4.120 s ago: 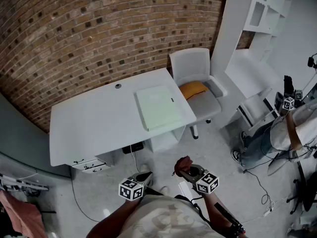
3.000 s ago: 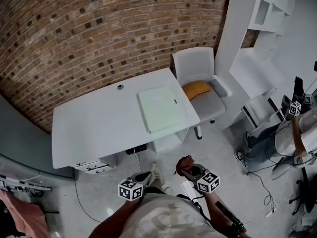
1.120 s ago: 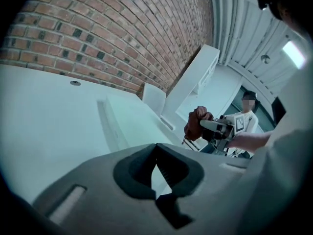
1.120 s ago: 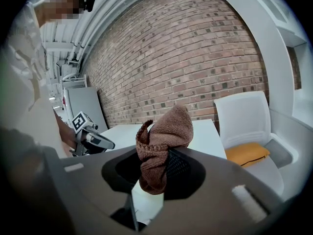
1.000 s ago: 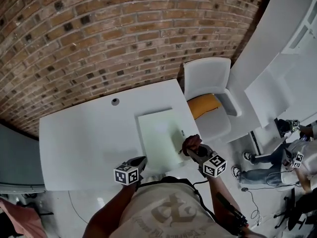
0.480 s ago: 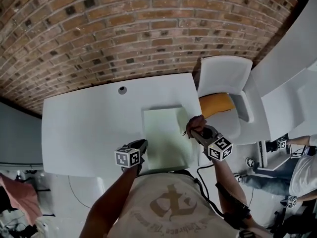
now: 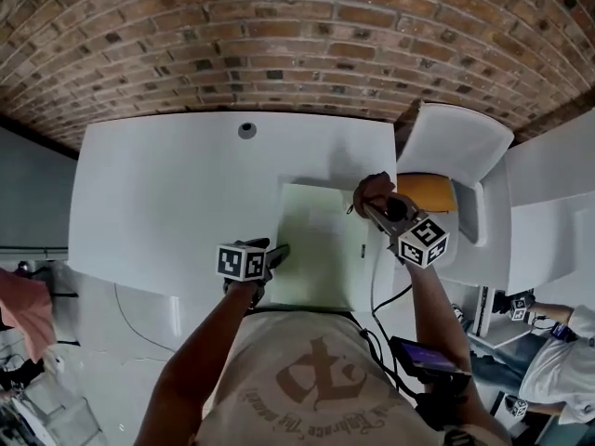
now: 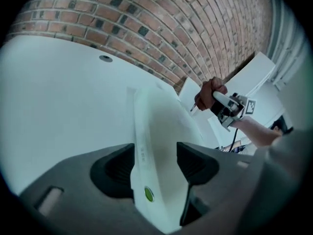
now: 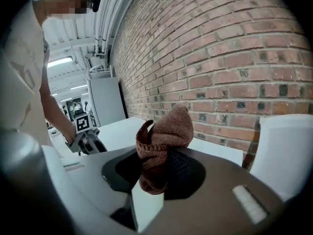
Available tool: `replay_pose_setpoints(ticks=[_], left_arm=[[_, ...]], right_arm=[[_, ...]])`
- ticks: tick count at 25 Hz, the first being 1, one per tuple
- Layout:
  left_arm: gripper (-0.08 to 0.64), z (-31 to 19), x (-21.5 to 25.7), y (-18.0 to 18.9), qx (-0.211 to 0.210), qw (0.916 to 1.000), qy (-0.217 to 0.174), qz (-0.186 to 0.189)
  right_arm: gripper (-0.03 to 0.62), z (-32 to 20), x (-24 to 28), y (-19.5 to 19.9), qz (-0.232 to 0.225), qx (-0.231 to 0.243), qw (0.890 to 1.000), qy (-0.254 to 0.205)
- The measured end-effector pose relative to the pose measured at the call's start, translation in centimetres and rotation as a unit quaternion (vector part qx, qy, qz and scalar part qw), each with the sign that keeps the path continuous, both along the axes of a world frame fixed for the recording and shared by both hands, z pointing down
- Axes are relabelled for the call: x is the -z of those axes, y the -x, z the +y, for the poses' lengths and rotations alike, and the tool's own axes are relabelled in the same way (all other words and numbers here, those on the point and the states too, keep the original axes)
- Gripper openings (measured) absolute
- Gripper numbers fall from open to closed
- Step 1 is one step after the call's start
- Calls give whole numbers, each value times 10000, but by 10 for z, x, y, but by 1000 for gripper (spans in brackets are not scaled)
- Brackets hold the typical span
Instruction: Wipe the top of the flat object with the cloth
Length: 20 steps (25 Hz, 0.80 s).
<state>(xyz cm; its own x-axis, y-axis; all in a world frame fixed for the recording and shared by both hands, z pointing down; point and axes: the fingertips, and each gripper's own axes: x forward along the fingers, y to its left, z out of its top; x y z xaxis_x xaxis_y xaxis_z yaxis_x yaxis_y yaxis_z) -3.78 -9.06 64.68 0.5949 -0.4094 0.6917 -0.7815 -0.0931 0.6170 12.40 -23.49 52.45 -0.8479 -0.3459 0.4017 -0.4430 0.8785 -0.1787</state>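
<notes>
A pale green flat object (image 7: 321, 244) lies on the white desk (image 7: 167, 184), near its front right. My left gripper (image 7: 277, 253) is at the object's front left edge. In the left gripper view its jaws (image 8: 155, 155) are opening, with the edge of the flat object (image 8: 161, 126) running between them. My right gripper (image 7: 374, 204) hovers over the object's far right corner, shut on a bunched brown cloth (image 7: 370, 189). The right gripper view shows the cloth (image 9: 164, 131) sticking up out of the jaws (image 9: 154, 168).
A brick wall runs behind the desk. A white chair (image 7: 456, 147) with an orange cushion (image 7: 426, 191) stands at the desk's right end. A cable hole (image 7: 246, 130) sits near the desk's back edge. Another person (image 7: 558, 360) is on the floor to the right.
I have come from the floor up to the desk. Both grippers now reach over the flat object, and the cloth has moved forward to its far right corner.
</notes>
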Motion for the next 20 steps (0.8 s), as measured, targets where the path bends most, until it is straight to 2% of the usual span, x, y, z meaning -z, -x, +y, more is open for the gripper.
replay_pose_setpoints(ticks=[5,9,13,16,20], left_arm=[[338,2,-12,-15,-178,9991,380,80],[345,0,-18,-24,-436,9973,589,32],[327,0,-22,-26,-541,9961,702,-51],[322,0,-24,-26,-534,9959,729,-52],[324,0,-28,-26,-479,9961,741,26]], right_arm=[[109,-30,-1,35,204,544,9983,-48],[109,-52,-10,71,486,921,9946,-39],[109,-61,-28,107,747,1348,9875,325],[109,-61,-46,129,980,1751,9777,617],[109,-63,-72,153,1254,2038,9652,1058]])
